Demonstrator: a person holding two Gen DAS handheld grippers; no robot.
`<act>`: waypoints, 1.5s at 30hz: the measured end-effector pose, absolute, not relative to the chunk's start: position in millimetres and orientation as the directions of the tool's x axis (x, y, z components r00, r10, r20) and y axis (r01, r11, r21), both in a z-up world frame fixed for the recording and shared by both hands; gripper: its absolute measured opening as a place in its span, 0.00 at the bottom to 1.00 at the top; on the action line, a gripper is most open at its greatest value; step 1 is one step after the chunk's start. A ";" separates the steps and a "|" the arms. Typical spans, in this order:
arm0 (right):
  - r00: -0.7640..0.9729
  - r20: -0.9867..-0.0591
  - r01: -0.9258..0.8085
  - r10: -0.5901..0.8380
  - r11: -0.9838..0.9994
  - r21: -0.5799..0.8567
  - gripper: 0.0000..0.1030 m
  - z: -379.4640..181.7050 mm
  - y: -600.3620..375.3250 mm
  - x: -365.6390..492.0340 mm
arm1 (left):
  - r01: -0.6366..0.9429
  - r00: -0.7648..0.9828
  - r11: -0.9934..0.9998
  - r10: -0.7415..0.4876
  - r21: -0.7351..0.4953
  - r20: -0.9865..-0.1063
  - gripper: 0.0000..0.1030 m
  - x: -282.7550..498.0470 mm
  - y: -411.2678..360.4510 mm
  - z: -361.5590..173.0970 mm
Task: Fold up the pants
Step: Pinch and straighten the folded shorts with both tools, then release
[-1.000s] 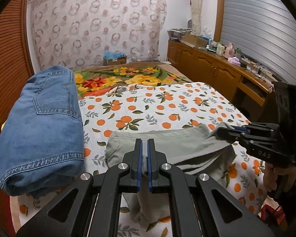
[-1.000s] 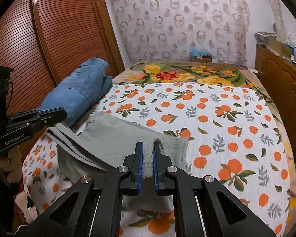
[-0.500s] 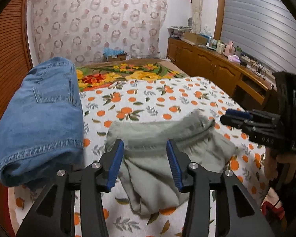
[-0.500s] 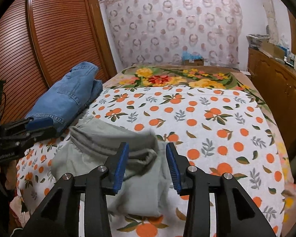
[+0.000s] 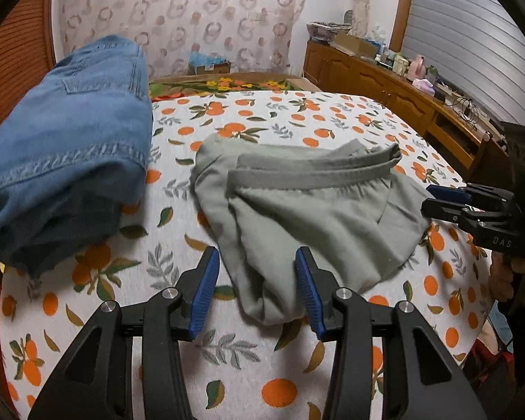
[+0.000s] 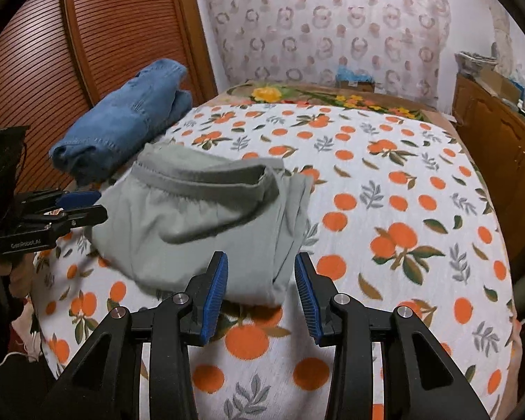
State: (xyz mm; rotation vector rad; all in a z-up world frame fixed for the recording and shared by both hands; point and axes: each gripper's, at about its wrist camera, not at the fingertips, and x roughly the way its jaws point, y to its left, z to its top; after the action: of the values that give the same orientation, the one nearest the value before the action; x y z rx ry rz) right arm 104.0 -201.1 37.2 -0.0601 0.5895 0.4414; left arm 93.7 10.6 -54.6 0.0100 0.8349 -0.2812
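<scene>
Both tongs, left point(image 5: 256, 288) and right point(image 6: 260, 292), have released the grey-green cotton pants point(image 5: 308, 210) and gape empty; the bundle looks folded but rumpled, needing smoothing.

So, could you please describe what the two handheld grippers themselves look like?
Both the left gripper and the right gripper are matte black angular frames with silver bolt heads and ribbed blue pads lining the jaws. White lettering marks their sides: "GenRobot.AI" on the left one, "DAS" on the right one.

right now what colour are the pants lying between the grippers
Pale grey-green pants, darker waistband; clearest in the left wrist view.
</scene>
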 end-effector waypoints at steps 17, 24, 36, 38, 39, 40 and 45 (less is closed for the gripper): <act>0.715 -0.556 -0.468 0.425 0.881 0.072 0.08 32.8 -196.9 110.6 | 0.291 0.624 0.948 -0.291 -0.131 -0.725 0.10 92.2 3.0 -60.5; 0.750 -0.495 -0.464 0.439 0.882 0.080 0.06 38.6 -208.8 78.3 | 0.295 0.662 0.944 -0.315 -0.150 -0.680 0.09 66.8 8.9 -36.4; 0.747 -0.495 -0.464 0.443 0.881 0.088 0.06 32.6 -228.1 16.9 | 0.336 0.624 0.933 -0.324 -0.131 -0.711 0.12 22.8 -0.9 -37.6; 0.756 -0.497 -0.446 0.425 0.891 0.082 0.07 34.6 -229.9 14.7 | 0.332 0.621 0.934 -0.319 -0.128 -0.716 0.24 23.1 -0.9 -39.2; 0.762 -0.497 -0.436 0.415 0.896 0.079 0.12 36.2 -230.2 15.1 | 0.330 0.624 0.935 -0.318 -0.128 -0.714 0.28 23.2 -0.2 -39.4; 0.769 -0.494 -0.427 0.407 0.901 0.077 0.18 38.6 -230.9 13.5 | 0.329 0.625 0.936 -0.318 -0.129 -0.713 0.35 24.5 0.4 -39.4; 0.782 -0.506 -0.399 0.364 0.916 0.042 0.39 41.6 -224.7 19.1 | 0.332 0.641 0.935 -0.318 -0.122 -0.698 0.57 30.8 1.2 -35.4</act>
State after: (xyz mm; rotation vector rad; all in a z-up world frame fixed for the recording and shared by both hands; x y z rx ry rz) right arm 19.1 -224.7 41.6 -0.0682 0.5319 0.4123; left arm 30.8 1.2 -35.4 0.0183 0.7923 -0.3708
